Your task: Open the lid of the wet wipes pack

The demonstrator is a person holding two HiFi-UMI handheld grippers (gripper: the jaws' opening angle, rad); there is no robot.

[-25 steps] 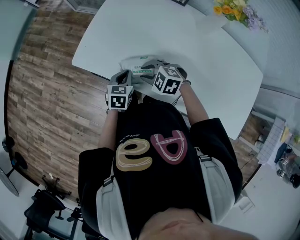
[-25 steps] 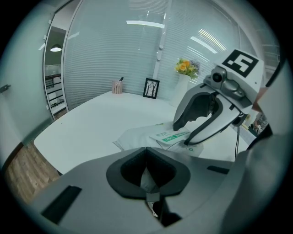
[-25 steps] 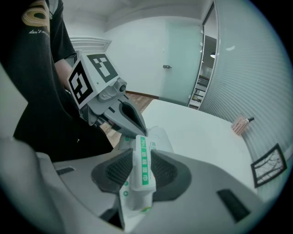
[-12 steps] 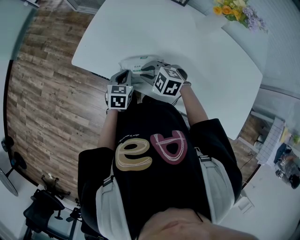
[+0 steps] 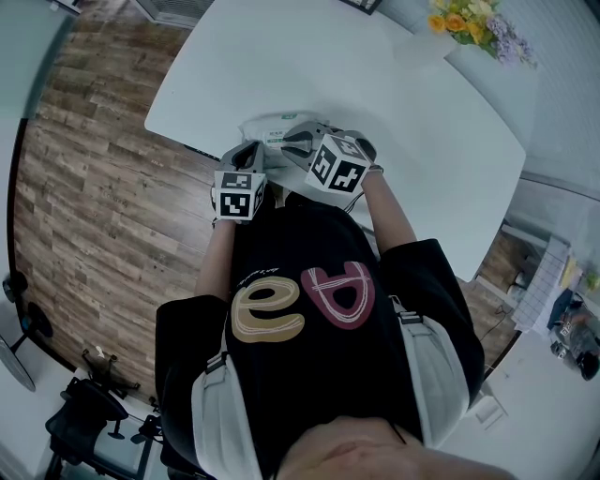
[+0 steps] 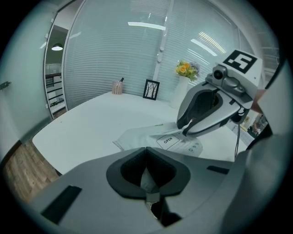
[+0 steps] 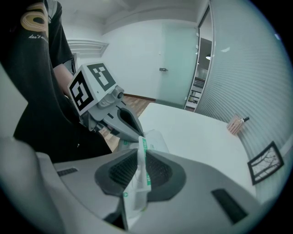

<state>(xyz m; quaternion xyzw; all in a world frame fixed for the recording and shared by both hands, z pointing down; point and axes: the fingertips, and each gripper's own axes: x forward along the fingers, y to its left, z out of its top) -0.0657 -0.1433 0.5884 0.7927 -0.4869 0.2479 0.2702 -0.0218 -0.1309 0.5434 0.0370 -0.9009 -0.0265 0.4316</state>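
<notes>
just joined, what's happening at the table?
A person works a wet wipes pack at the near edge of the white table with two hand-held grippers. The left hand-held gripper is shut on the pack's edge. The right hand-held gripper has just been closing and now pinches the lid flap by the OPEN label.

— How much of the wet wipes pack (image 5: pixel 265 125) does the head view show?
— Only its far edge. The left gripper (image 5: pixel 255 152) and the right gripper (image 5: pixel 289 141) cover the rest. Its small print is too small to read, and the top edge cuts off the flowers (image 5: pixel 473 21).
</notes>
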